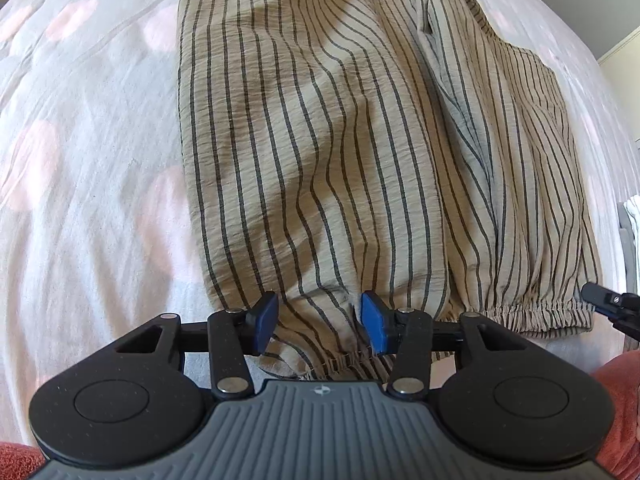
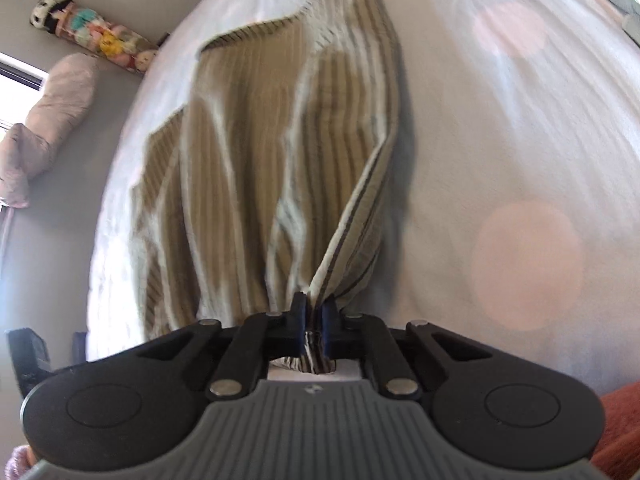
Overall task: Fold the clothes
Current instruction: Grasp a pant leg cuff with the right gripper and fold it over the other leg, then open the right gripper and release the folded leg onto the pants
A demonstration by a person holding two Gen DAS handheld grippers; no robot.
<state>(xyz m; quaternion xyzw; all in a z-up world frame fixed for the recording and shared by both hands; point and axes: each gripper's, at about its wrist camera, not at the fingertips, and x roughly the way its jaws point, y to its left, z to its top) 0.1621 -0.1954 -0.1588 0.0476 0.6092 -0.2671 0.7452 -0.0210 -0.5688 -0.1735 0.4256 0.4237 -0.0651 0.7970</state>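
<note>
the left gripper point(image 1: 319, 322) is hovering with jaws apart over the gathered waistband of the striped garment point(image 1: 320, 140), which is stretching lengthwise away across the bedspread point(image 1: 88, 160), while the right gripper point(image 2: 315, 320) is pinching the same hem's other corner.

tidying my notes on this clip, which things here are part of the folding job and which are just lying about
Part of the job:
- striped garment, spread on the bed
- right gripper, fingers shut on its gathered edge
- left gripper, fingers open over the gathered edge

Just lying about:
- bedspread with pink dots
- pink pillow on the floor
- tube of plush toys by the wall
</note>
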